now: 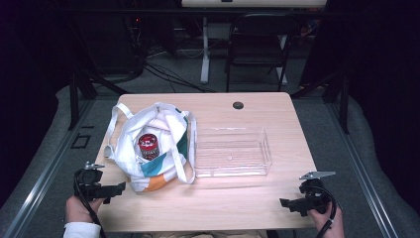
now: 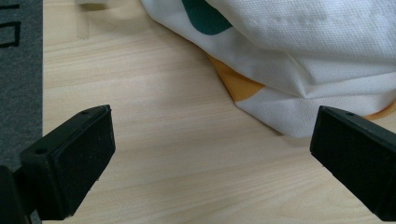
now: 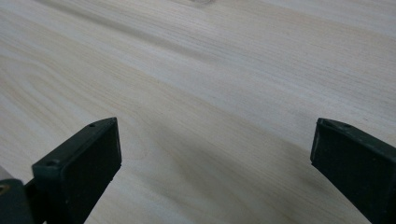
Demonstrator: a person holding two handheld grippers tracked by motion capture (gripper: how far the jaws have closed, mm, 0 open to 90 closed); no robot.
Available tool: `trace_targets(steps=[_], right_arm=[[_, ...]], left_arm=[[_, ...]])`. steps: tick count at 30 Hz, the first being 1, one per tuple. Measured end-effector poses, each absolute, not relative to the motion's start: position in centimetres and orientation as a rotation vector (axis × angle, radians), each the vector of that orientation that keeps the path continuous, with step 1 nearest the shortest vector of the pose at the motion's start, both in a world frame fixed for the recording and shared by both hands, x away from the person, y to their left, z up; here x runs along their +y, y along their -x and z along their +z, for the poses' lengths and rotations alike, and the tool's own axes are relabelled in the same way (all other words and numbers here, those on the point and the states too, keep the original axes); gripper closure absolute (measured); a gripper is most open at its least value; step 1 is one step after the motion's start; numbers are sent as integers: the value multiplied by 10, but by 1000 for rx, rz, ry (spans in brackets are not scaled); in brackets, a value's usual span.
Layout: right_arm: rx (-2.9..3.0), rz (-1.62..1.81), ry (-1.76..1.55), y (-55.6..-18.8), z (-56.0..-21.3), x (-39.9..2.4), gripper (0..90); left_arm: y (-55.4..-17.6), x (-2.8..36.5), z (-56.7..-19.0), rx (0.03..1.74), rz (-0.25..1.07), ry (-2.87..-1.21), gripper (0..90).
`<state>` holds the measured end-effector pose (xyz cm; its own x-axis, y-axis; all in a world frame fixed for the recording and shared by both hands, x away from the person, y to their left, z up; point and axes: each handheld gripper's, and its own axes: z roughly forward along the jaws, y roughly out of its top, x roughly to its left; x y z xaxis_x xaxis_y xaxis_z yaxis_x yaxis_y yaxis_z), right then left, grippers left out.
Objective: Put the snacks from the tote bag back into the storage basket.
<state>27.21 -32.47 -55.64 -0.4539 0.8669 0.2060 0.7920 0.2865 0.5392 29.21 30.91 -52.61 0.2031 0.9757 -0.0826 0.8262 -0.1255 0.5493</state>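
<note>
Both tools' jaws apart; bag [image 1: 153, 148] (can [image 1: 148, 146] inside) runs lengthwise away from the person.

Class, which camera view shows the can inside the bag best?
The high view: the can stands in the open bag, its red top facing up. The left gripper view catches the bag's cloth; the right gripper view looks at bare table.

Light wood table [image 1: 223, 203]: white tote bag [image 1: 163, 126] left, clear plastic tray [image 1: 233, 152] just beside, right.
</note>
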Motion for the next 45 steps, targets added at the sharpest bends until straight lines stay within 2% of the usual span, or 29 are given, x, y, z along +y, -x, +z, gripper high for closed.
trace_targets(steps=[24, 32, 45], right_arm=[[2417, 896, -1552, -273, -556, -322, 30], [2430, 883, -1538, -278, -556, -317, 35], [2442, 874, -1521, -280, -557, -316, 38]], left_arm=[[-289, 311, -523, 1682, 429, -1986, 3], [-288, 312, -502, 1652, 520, -1983, 3], [-295, 296, -477, 1580, 541, -1999, 3]])
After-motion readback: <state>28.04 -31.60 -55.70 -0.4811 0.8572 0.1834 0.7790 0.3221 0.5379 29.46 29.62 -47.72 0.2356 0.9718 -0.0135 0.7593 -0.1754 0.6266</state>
